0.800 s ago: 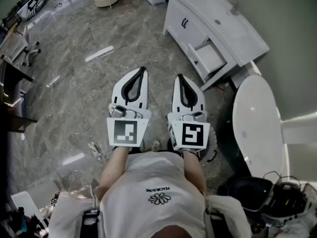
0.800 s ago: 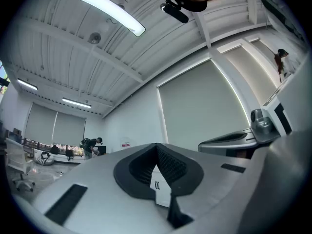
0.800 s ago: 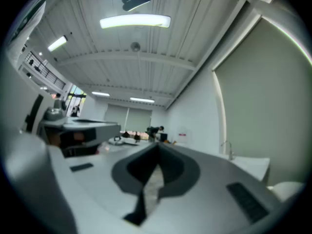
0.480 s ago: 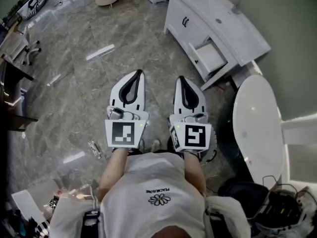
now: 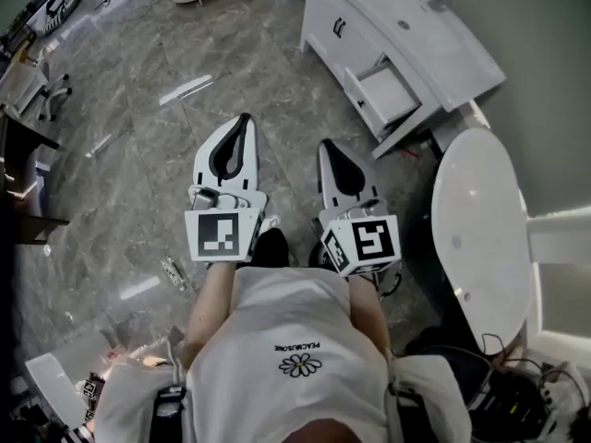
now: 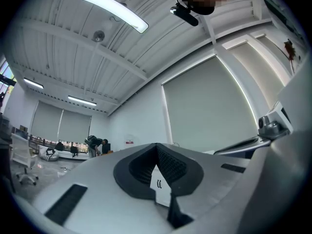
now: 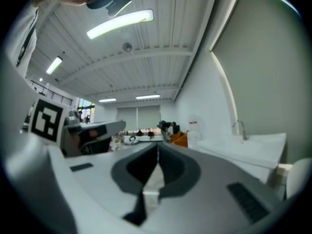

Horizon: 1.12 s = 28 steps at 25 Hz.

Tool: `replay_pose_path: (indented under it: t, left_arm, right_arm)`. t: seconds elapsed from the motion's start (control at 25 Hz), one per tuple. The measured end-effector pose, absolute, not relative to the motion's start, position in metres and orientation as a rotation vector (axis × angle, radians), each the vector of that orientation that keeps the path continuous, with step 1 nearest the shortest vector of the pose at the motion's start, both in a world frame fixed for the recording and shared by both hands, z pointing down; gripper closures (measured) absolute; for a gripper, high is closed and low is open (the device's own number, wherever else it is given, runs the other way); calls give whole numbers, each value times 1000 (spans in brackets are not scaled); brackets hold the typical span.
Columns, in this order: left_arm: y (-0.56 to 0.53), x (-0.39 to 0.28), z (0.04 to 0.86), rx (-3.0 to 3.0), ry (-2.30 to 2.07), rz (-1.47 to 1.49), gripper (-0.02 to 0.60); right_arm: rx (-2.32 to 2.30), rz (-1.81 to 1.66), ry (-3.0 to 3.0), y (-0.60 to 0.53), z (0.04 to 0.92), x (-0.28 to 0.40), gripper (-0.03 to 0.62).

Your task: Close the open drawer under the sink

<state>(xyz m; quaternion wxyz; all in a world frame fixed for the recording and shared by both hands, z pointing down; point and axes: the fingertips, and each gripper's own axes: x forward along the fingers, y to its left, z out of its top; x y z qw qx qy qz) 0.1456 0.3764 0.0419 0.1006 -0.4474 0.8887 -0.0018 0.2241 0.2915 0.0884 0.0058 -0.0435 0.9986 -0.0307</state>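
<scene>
Left tongs (image 5: 243, 121): held level over the floor at the left of the head view. The tips are pressed together and nothing is gripped between them.
Right tongs (image 5: 325, 146): held just beside the left tongs, on the side nearer the vanity. The tips are pressed together and nothing is held.
Marker cubes: one is carried at the rear of each pair of tongs, close to the person's white shirt (image 5: 291, 340).
Drawer (image 5: 388, 93): seen pulled out from the front of the white vanity (image 5: 328, 26), at the upper right of the head view. Its pale inside is exposed. It lies ahead of the right tongs and to their right, well apart from both pairs and touched by neither.
Surface (image 5: 443, 58): the white vanity top is seen above the drawer, with a basin drain (image 5: 404, 25) and a tap (image 5: 434, 3) set into it.
Cabinet door: two dark handles (image 5: 339, 29) are seen on the vanity front, to the left of the drawer.
Floor (image 5: 138, 155): grey veined stone with a glossy sheen is seen under both tongs.
White oval object (image 5: 476, 220): placed to the right of the right tongs, below the vanity in the head view. What it is cannot be told.
</scene>
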Motion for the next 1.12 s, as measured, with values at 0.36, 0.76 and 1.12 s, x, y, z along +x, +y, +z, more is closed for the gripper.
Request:
replay_pose_path:
  t: [0.36, 0.76, 1.12]
  left_arm:
    - [348, 84, 60, -1263, 2667, 13, 561]
    - [263, -33, 75, -1332, 2644, 22, 561]
    - [191, -191, 59, -1370, 2649, 59, 561]
  right_arm:
    - [-223, -70, 3141, 243, 105, 196, 565]
    - [-303, -49, 3156, 161, 113, 77, 565]
    - [-328, -15, 3148, 88, 89, -83, 565]
